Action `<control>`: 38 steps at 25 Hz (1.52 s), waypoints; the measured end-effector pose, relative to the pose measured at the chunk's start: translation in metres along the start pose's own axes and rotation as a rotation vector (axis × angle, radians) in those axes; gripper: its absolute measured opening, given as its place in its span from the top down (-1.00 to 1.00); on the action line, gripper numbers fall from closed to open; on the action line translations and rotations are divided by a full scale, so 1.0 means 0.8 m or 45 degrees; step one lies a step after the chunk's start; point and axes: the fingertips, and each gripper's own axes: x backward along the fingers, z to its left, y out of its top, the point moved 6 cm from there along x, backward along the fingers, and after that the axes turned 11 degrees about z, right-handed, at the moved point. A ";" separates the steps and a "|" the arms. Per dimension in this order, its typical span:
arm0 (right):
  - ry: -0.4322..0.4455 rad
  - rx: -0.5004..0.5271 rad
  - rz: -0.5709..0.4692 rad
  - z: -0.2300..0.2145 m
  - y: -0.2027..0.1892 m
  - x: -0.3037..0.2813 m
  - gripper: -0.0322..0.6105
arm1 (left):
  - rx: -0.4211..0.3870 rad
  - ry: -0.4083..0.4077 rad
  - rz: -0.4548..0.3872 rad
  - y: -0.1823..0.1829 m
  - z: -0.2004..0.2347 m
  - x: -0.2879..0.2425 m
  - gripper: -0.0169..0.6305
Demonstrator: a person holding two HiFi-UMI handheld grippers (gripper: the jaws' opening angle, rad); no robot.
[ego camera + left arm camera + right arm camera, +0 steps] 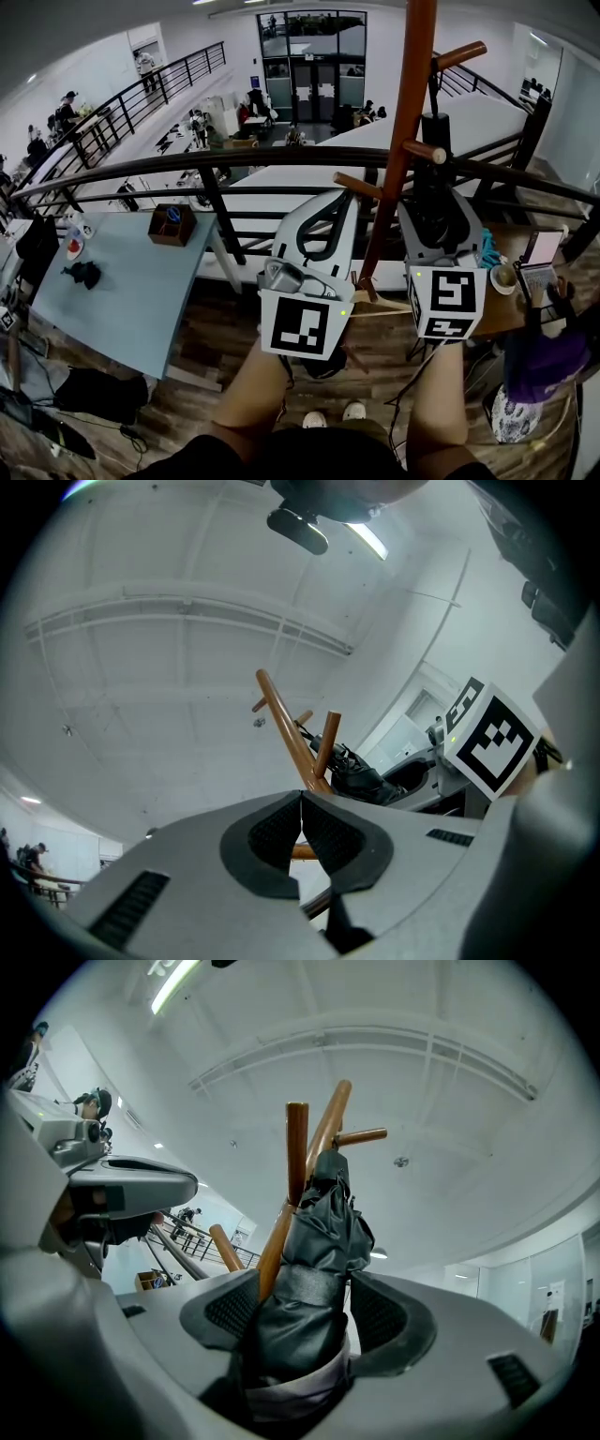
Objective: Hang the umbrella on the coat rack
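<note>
**Right tool spread around the umbrella at the coat rack, left tool closed and empty**

Head view: the left tool (339, 199) sits just left of the reddish-brown pole of the coat rack (410, 94), with its tip under a short peg (358, 185). The right tool (433, 192) is just right of the pole. The folded black umbrella (436, 131) stands up from its tip, beside another peg (427, 150). Whether the umbrella's loop is over that peg cannot be made out. A black railing (234, 164) runs behind both.

Left gripper view: the left tool (302, 801) has its two dark pads together, meeting at the tips with nothing between them. Beyond it are the coat rack (286, 728), the umbrella as a dark bundle (361, 778), and the right tool's marker cube (492, 738).

Right gripper view: the right tool (305, 1312) has its pads wide apart with the umbrella (319, 1241) upright between them. The fabric lies close against one pad, while a thin pale gap shows at the other, so the pads are not pressing on it. The umbrella leans against the coat rack (323, 1133), its top just below the pegs.
</note>
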 end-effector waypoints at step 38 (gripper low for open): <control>0.153 0.073 -0.311 0.031 -0.030 0.153 0.52 | 0.033 -0.071 0.116 0.007 -0.101 0.073 0.91</control>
